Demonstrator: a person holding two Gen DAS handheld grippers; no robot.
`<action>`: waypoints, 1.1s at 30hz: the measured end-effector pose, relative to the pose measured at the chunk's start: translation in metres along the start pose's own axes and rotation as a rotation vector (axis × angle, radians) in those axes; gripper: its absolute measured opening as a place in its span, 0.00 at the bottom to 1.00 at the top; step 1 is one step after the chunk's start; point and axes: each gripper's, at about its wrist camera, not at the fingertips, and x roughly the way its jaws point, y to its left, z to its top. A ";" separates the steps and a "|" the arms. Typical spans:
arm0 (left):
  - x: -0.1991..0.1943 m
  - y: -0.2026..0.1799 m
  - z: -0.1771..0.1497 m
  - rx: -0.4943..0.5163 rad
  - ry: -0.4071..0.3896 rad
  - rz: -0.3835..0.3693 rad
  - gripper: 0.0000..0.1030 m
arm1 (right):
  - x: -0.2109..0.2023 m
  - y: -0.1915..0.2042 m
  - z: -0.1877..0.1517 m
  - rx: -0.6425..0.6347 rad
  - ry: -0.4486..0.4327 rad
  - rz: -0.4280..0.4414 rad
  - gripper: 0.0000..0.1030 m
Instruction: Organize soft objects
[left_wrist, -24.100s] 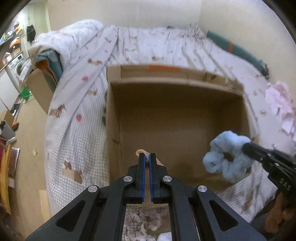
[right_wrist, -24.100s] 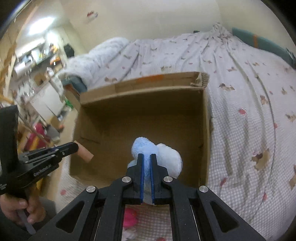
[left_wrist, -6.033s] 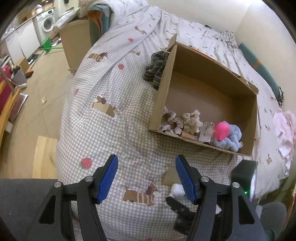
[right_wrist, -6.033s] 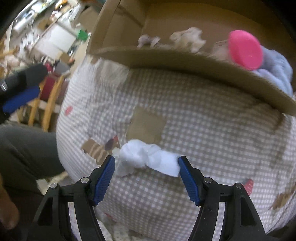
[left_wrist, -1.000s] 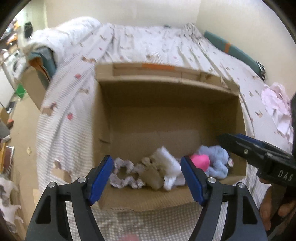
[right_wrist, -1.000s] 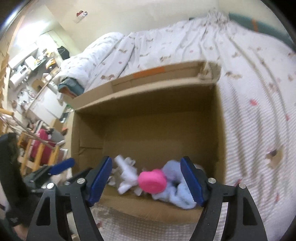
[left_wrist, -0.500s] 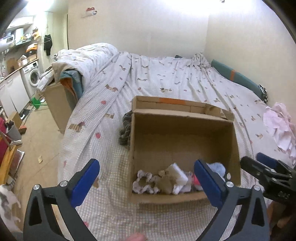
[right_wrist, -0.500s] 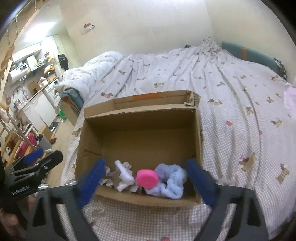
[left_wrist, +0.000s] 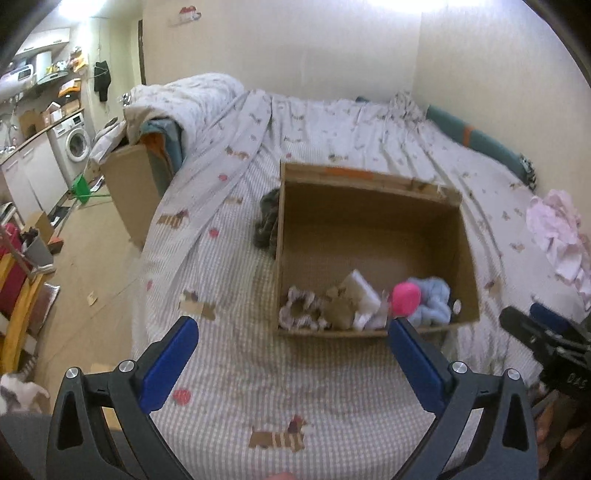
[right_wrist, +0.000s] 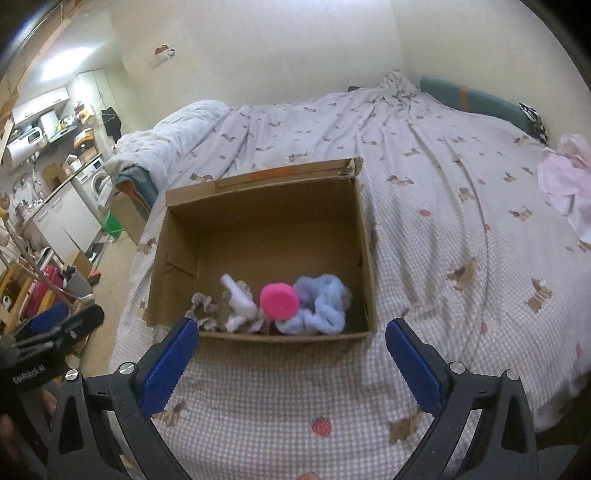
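Both hand-held grippers, left (left_wrist: 291, 343) and right (right_wrist: 291, 345), hang wide open and empty above the bed (right_wrist: 443, 229). Beyond them, the cardboard box (right_wrist: 258, 195) holds a pink puff (right_wrist: 279, 300), blue scrunchie (right_wrist: 325, 301) and white cloth (right_wrist: 238, 301) along its near wall.

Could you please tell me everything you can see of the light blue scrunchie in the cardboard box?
The light blue scrunchie is a fluffy, plush-looking fabric ring, crumpled rather than flat. It lies on the floor of the open cardboard box, in the near right corner, close to the front wall. A bright pink round object rests against its left side. No gripper touches it.
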 end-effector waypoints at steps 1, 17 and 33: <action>0.000 -0.002 -0.003 0.008 -0.001 0.000 0.99 | -0.001 0.001 -0.002 -0.006 -0.003 -0.004 1.00; 0.006 -0.005 -0.008 -0.012 -0.005 -0.002 0.99 | 0.007 0.005 -0.007 -0.027 -0.011 -0.038 1.00; 0.008 -0.003 -0.007 -0.032 0.010 -0.025 0.99 | 0.006 0.007 -0.007 -0.022 -0.016 -0.040 1.00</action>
